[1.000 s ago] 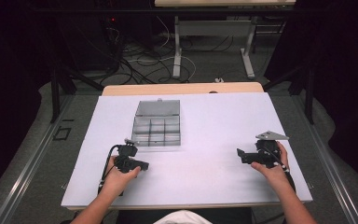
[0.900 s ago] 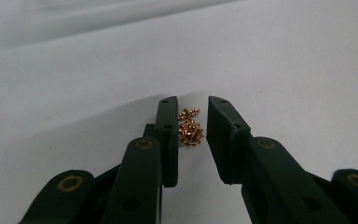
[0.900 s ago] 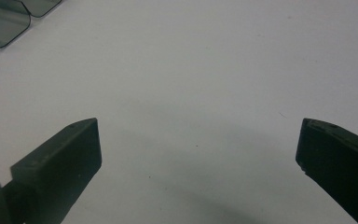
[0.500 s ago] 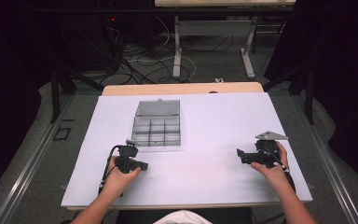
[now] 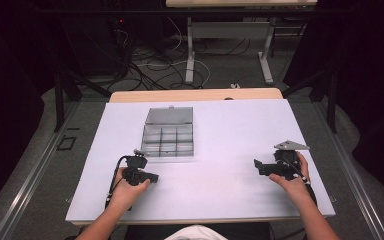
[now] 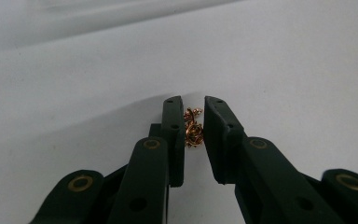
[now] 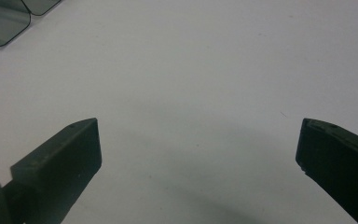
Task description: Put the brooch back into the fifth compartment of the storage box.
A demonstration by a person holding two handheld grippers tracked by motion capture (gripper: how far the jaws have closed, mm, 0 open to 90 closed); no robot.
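The left tool [image 5: 152, 176] rests low on the white surface [image 5: 220, 135], just in front of the near edge of a clear compartment box [image 5: 168, 132] whose lid stands open toward the far side. In the left gripper view its jaws sit narrow around a small gold trinket [image 6: 193, 128], which touches the left jaw; whether the right jaw touches it I cannot tell. The right tool [image 5: 258, 164] lies well apart near the surface's right edge, jaws spread wide over bare white. Between the two tools the surface is open, with a free strip along the near edge and free room right of the box
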